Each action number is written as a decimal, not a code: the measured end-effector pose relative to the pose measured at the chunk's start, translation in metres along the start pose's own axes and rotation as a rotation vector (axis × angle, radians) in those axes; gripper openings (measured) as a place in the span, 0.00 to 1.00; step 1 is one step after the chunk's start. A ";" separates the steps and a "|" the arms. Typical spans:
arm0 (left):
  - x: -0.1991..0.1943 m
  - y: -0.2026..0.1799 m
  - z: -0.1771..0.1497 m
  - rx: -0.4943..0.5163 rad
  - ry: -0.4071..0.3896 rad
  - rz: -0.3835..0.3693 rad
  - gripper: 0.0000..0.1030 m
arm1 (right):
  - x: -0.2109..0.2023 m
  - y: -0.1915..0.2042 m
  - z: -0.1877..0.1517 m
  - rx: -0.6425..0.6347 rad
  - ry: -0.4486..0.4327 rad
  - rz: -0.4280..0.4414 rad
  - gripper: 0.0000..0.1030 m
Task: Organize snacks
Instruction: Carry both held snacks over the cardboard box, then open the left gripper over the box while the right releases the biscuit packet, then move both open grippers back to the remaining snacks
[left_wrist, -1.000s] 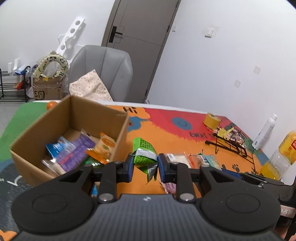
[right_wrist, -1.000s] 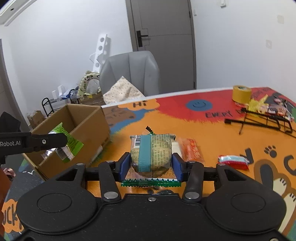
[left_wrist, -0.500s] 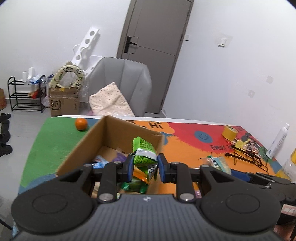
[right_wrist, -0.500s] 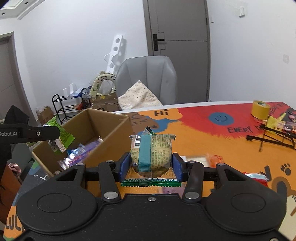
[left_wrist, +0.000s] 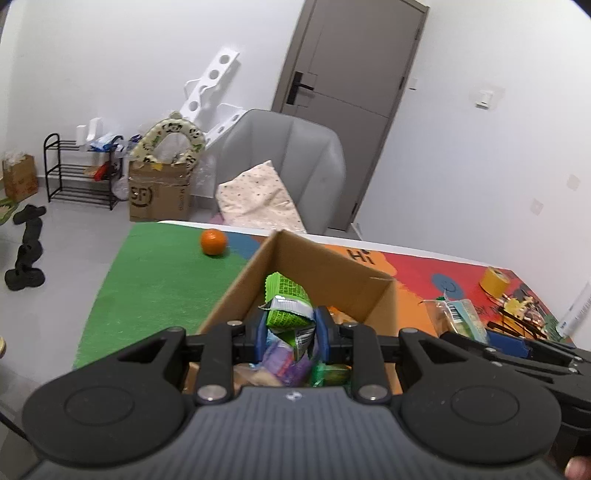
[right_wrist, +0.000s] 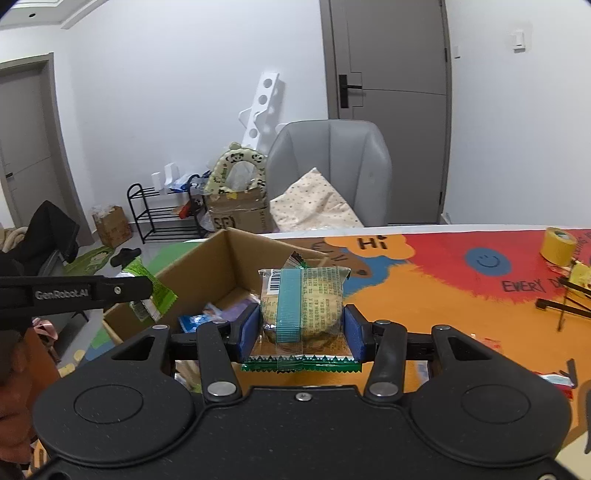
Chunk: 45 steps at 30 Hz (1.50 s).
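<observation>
A lived-in room of a home: a grey armchair (right_wrist: 328, 170) with a cushion (right_wrist: 314, 203) by the far door (right_wrist: 388, 92), a shoe rack (left_wrist: 79, 173) against the left wall, a colourful play mat (right_wrist: 461, 295) covering the near table.

Room clutter around a brightly printed table

An orange (left_wrist: 213, 242) sat on the green part of the table mat (left_wrist: 155, 280), and a yellow tape roll (right_wrist: 559, 246) stood near the far right edge beside a black wire rack (right_wrist: 565, 295). Behind the table stood a grey chair (right_wrist: 332, 162) with a dotted cushion (right_wrist: 314, 206) on its seat, a taped cardboard carton (left_wrist: 159, 194) topped by a panda-print ring (left_wrist: 170, 134), a black shoe rack (left_wrist: 79, 173), and a grey door (right_wrist: 388, 74).
</observation>
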<state>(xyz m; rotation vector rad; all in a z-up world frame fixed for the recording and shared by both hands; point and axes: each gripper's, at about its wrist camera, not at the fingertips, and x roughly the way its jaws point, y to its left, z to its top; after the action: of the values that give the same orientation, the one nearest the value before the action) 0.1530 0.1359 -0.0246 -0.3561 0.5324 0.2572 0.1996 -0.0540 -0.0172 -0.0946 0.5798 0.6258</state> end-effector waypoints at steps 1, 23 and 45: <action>0.001 0.003 0.000 -0.005 0.002 0.001 0.25 | 0.002 0.003 0.001 -0.002 0.000 0.004 0.45; -0.028 0.021 -0.005 -0.050 -0.047 0.068 0.84 | -0.004 0.022 0.003 0.016 -0.020 0.077 0.67; -0.011 -0.041 -0.028 0.052 0.109 -0.022 0.92 | -0.034 -0.049 -0.028 0.136 0.017 -0.018 0.95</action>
<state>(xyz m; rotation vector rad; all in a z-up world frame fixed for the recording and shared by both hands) 0.1454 0.0862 -0.0303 -0.3262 0.6414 0.2031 0.1925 -0.1186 -0.0267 0.0225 0.6358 0.5669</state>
